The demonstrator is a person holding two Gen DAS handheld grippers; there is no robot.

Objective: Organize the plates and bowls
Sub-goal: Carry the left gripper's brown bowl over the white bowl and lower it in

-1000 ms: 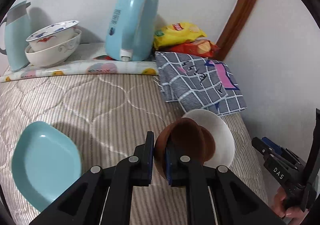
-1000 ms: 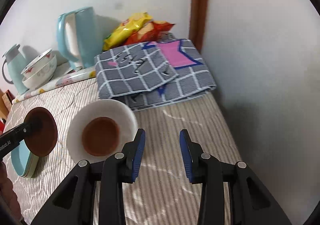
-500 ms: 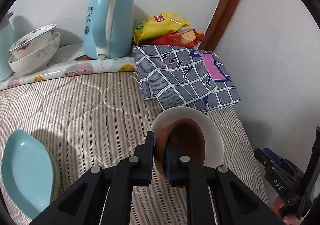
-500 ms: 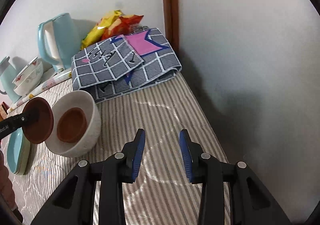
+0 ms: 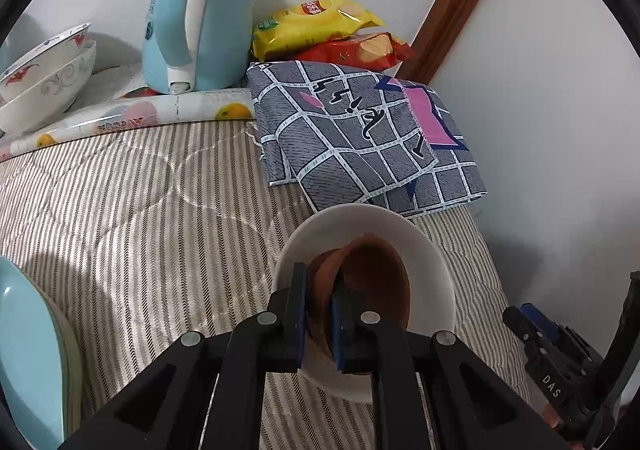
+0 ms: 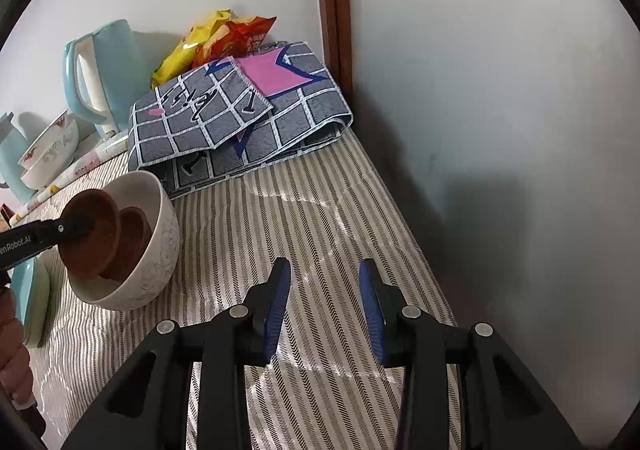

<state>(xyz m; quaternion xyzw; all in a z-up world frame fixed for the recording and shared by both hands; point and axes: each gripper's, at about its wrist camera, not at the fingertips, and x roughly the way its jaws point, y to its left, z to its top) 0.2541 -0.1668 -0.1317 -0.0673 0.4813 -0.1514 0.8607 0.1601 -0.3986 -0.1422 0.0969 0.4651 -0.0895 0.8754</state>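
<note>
Matt brown bowl [image 5: 376, 282], glossy white bowl [image 6: 160, 250], quilted striped cloth cover [image 5: 140, 209], glossy plastic kettle [image 5: 200, 9].

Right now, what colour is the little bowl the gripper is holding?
Brown bowl, pinched by the left gripper; clearest in the right wrist view.

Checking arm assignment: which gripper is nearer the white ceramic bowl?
Left. The left gripper holds a small brown dish over the white ceramic bowl; the right gripper hovers open, apart, to its right.

Brown dish [image 5: 376, 282], white bowl [image 5: 432, 262], grey-striped quilt [image 5: 132, 209], grey checked cloth [image 5: 360, 137], pale-blue kettle [image 5: 200, 9].
</note>
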